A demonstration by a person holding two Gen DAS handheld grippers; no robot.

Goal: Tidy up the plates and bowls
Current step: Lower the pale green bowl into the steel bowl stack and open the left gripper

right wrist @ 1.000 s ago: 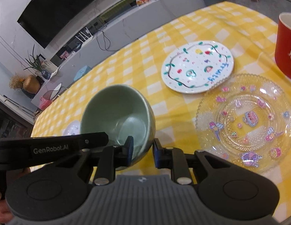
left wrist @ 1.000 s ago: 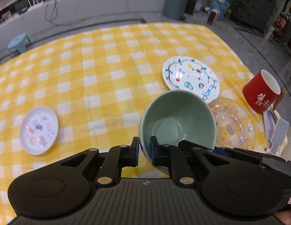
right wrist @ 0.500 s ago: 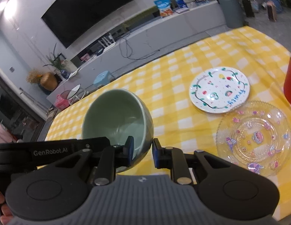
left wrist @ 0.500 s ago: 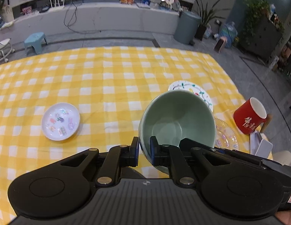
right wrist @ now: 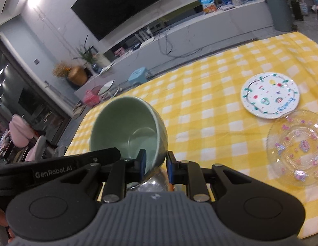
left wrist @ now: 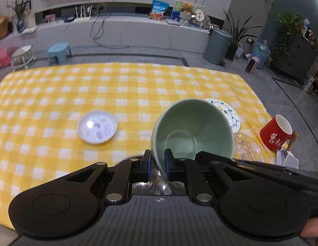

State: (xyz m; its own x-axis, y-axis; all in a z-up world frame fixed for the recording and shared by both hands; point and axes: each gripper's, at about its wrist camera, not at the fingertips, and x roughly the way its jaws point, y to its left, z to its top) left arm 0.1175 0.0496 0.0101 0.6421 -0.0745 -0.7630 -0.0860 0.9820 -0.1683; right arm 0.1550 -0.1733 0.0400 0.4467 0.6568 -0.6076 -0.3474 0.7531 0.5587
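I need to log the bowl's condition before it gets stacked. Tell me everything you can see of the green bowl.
The green bowl is deep and round, pale green inside and out, glossy like glazed ceramic, and empty. No chips or cracks show. It is tilted, mouth toward the cameras, held above the yellow checked cloth. The left gripper and the right gripper each pinch its near rim, one finger inside the wall and one outside. Nothing else visibly touches it.
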